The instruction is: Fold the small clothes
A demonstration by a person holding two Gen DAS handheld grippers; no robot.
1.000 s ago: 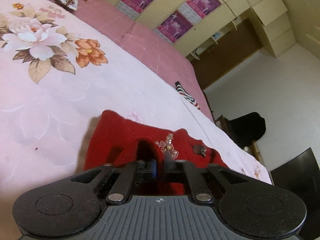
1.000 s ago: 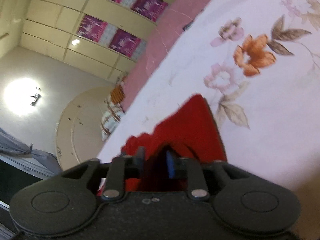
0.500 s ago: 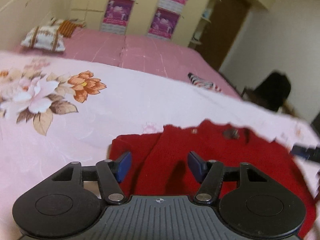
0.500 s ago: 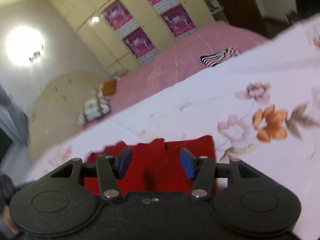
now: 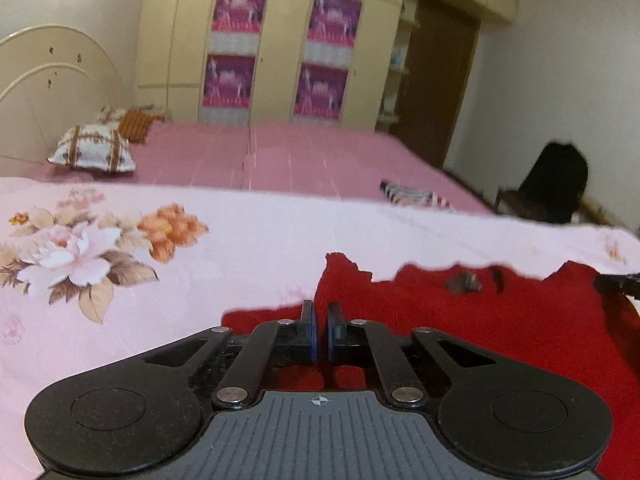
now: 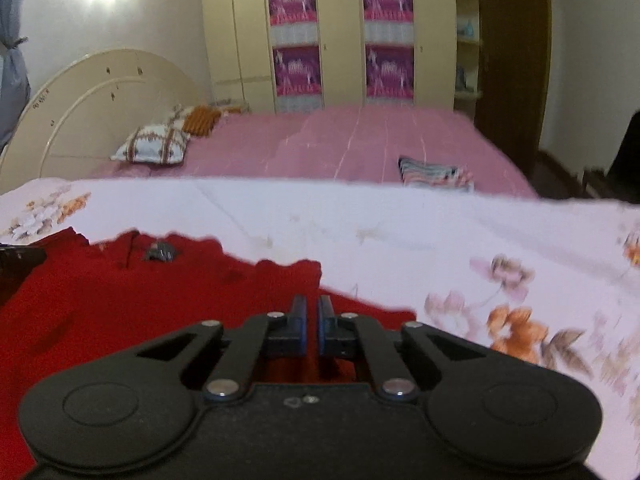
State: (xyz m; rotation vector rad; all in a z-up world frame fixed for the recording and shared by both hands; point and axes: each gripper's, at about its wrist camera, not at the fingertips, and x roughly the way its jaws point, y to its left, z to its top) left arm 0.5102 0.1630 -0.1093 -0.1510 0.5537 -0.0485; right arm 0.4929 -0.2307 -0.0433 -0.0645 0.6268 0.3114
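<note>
On the bed, atop a pale floral sheet (image 5: pixel 248 248): a red knitted sweater (image 5: pixel 500 344), spread flat, with a scalloped far edge and a small dark ornament (image 5: pixel 464 282) near that edge. Seen from both wrist views, filling the lower right of the left one and the lower left of the right one.

Above the sweater's left part, the left claw (image 5: pixel 321 320): pads drawn together to a thin slit, having just been closing, nothing visibly caught between them; only red knit showing beneath. Pointing forward and down at the cloth near its left border.

Above the sweater's right part, the right claw (image 6: pixel 312 312): likewise pressed nearly together, also just been closing, no fabric seen in the slit. Near the sweater's right corner, close to where red gives way to printed flowers.

Beyond the sheet, a pink bedspread (image 5: pixel 304 160), with a striped folded cloth (image 5: pixel 414 197) on its right side and a patterned pillow (image 5: pixel 92 149) by the cream headboard (image 5: pixel 48 88). Behind, a cream wardrobe (image 5: pixel 280 40) with purple panels.
</note>
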